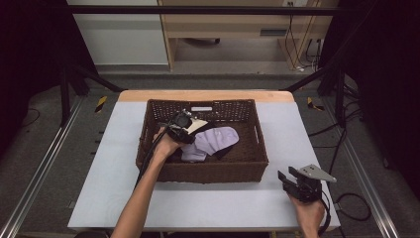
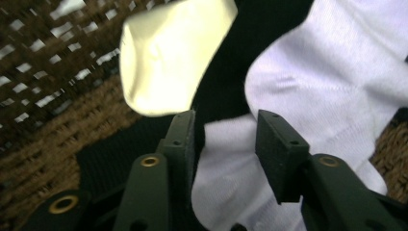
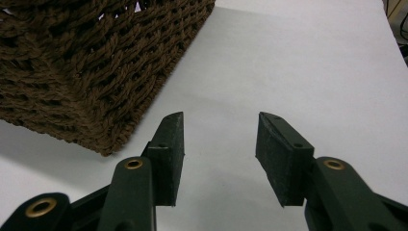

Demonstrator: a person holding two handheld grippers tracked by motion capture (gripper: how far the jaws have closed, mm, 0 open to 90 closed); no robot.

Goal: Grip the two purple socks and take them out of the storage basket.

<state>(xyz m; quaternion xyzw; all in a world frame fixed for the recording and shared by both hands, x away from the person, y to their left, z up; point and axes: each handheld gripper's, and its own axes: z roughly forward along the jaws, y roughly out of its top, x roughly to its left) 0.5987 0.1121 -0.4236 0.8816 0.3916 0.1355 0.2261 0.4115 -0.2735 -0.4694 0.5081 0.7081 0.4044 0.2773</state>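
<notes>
White sock (image 2: 308, 82) cloth lies directly between the open left tongs (image 2: 225, 144) inside the wicker basket (image 1: 153, 171), while the open, empty right tongs (image 1: 293, 179) wait on the bench (image 1: 297, 129) at lower right.

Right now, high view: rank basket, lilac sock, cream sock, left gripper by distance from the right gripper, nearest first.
From the right gripper, at the table's near right, jaws open:
1. Basket: its near right corner is just up-left.
2. Lilac sock: mid-basket.
3. Cream sock and left gripper: far-left part of the basket, side by side, too close to call.
</notes>
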